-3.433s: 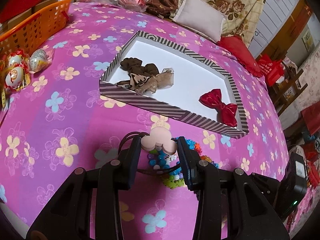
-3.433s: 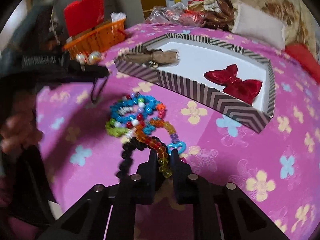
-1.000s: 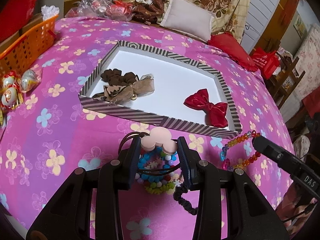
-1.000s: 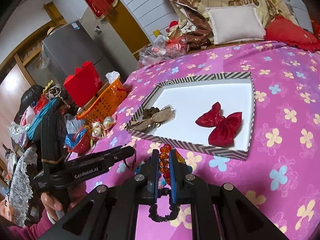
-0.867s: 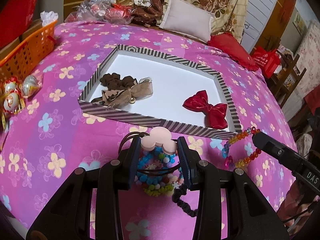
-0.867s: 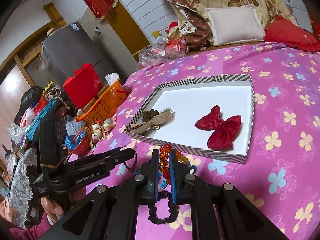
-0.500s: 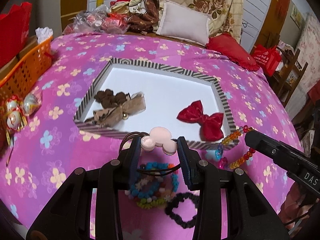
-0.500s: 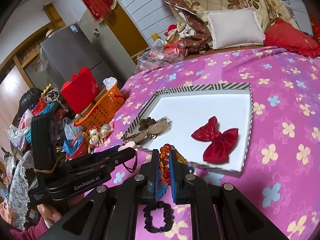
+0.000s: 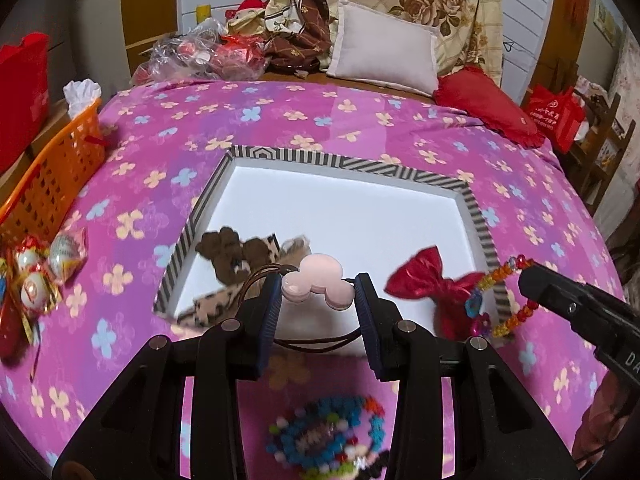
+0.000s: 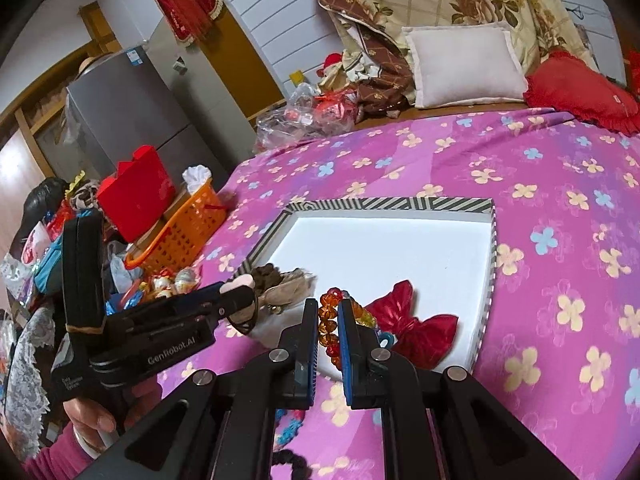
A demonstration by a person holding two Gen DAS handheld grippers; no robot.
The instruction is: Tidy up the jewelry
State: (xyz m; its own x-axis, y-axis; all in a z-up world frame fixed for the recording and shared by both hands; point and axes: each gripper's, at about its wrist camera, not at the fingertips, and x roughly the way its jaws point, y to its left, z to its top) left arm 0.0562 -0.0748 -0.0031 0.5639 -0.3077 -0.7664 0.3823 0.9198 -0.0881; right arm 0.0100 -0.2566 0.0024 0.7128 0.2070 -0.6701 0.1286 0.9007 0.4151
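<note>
**Both grippers carry jewelry over the near edge of the striped tray**

The left gripper point(image 9: 318, 300) is clamped on a pale pink hair tie charm made of three round discs point(image 9: 318, 283), with its thin dark elastic loop point(image 9: 320, 345) hanging below between the fingers. The charm sits above the near part of the shallow white tray with a black-and-white striped rim point(image 9: 340, 160), which lies on the pink bedspread printed with small flowers point(image 9: 280, 112).

The right gripper point(image 10: 328, 334) is closed tight on a string of translucent orange and red faceted beads point(image 10: 328, 316); in the left wrist view the strand dangles in a loop with a blue heart-shaped bead near the tray's right corner.

Inside the tray, a brown leopard-print fabric bow point(image 9: 236, 256) lies in the left near corner and a shiny red satin bow point(image 9: 432, 284) lies by the right near corner. The middle and far half of the white floor are bare.

On the bedspread near the camera lie a blurred multicoloured bead bracelet point(image 9: 324, 440) and a black bead loop point(image 10: 292, 462).

An orange plastic basket point(image 9: 52, 176) stands at the bed's left edge, well apart from the tray. A pale cushion point(image 9: 384, 56) and a red cushion point(image 9: 484, 104) lie beyond the far rim.
</note>
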